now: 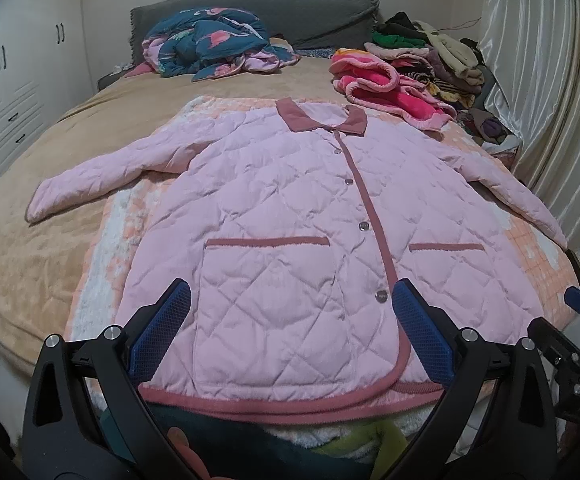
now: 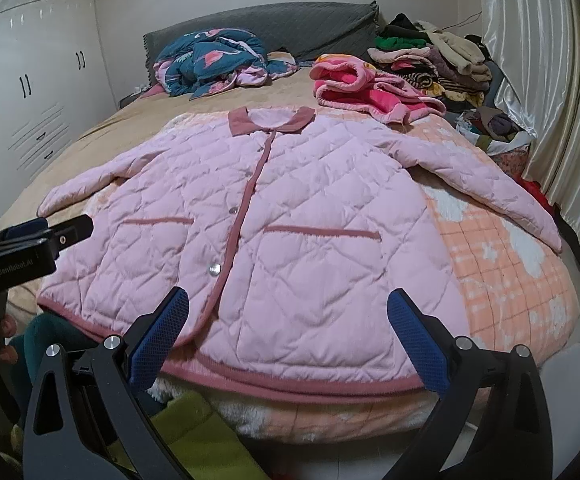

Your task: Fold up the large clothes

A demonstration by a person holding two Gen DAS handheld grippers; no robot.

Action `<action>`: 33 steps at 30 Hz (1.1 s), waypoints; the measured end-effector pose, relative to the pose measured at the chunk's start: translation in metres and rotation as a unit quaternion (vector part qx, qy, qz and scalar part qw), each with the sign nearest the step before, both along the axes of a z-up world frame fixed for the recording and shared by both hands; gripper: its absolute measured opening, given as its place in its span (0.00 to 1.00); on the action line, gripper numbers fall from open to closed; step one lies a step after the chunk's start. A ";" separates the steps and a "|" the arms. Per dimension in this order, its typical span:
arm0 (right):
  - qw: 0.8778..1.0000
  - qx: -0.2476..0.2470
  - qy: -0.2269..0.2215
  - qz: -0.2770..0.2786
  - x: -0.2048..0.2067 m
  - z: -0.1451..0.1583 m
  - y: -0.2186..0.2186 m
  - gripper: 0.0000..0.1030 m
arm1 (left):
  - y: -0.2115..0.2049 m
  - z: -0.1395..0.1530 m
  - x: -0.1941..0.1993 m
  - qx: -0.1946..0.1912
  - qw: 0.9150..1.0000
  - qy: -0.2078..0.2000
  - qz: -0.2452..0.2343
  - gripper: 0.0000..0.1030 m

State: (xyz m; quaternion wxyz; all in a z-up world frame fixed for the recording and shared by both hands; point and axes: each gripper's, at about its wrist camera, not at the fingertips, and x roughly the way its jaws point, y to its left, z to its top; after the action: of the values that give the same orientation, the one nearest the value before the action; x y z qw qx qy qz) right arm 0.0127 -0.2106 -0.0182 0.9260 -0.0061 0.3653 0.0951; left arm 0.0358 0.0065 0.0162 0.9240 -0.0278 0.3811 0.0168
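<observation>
A pink quilted jacket [image 1: 274, 208] with a dark pink collar, trim and snap buttons lies flat and face up on the bed, both sleeves spread out; it also shows in the right wrist view [image 2: 274, 216]. My left gripper [image 1: 290, 300] is open and empty, hovering above the hem on the jacket's left half. My right gripper [image 2: 288, 304] is open and empty, above the hem on the jacket's right half. The right gripper also shows at the right edge of the left wrist view [image 1: 577, 304].
The jacket rests on an orange-and-white checked blanket [image 2: 501, 264] over a tan bedspread [image 1: 30, 216]. A blue floral quilt [image 1: 210, 44] is bunched at the headboard. Pink fleece [image 1: 385, 88] and a clothes pile [image 1: 429, 52] lie far right. Curtain [image 1: 549, 80] right, wardrobe [image 1: 18, 68] left.
</observation>
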 end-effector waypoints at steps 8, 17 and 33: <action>1.000 -0.022 -0.003 -0.007 0.031 0.008 0.000 0.96 | -0.003 0.008 0.028 0.006 1.000 -0.006 0.000 0.92; 0.999 -0.028 -0.012 -0.029 0.071 0.018 -0.010 0.96 | -0.013 0.014 0.060 0.013 1.000 -0.009 -0.001 0.92; 0.996 -0.039 -0.021 -0.074 0.128 0.022 -0.041 0.96 | -0.056 0.011 0.128 0.022 1.000 -0.006 -0.018 0.92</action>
State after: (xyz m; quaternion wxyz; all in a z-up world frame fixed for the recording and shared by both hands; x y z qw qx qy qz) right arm 0.1406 -0.2511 0.0035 0.9371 -0.0170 0.3484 0.0117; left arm 0.1636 -0.0494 0.0270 0.9267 -0.0010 0.3757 0.0086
